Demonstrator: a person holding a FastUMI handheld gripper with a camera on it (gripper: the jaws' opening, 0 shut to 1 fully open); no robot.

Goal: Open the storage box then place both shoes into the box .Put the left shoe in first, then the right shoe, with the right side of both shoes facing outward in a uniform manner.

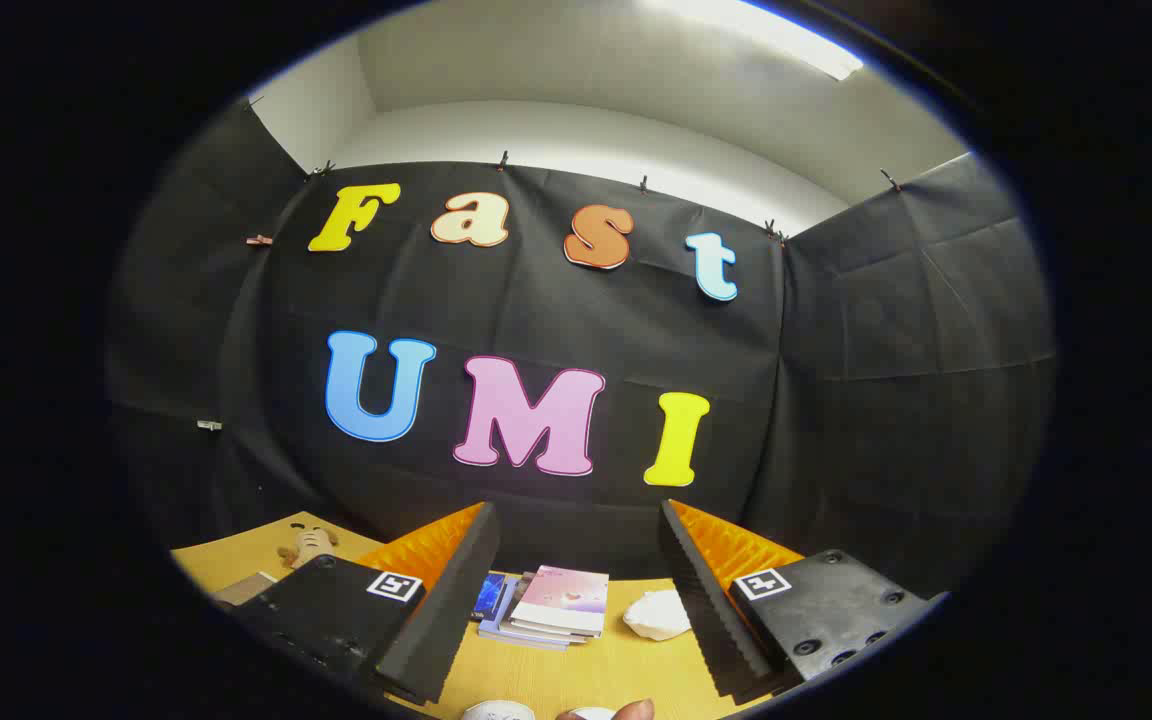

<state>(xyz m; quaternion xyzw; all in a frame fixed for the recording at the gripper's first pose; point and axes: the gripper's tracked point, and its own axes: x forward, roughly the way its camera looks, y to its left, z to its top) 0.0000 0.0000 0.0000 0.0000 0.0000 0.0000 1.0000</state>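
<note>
Presently, storage box and shoes not identifiable on the tabletop [626, 670]; likely below the raised line of sight, so a downward tilt judged necessary first. Between and just beyond the fingers: stack of books [551, 608], white crumpled item [658, 614]. Hand-held gripper [576, 600] spread wide, holding nothing.

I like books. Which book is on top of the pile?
The pink book tops the pile, between the open gripper's fingers; the blue ones peek out beneath it.
</note>
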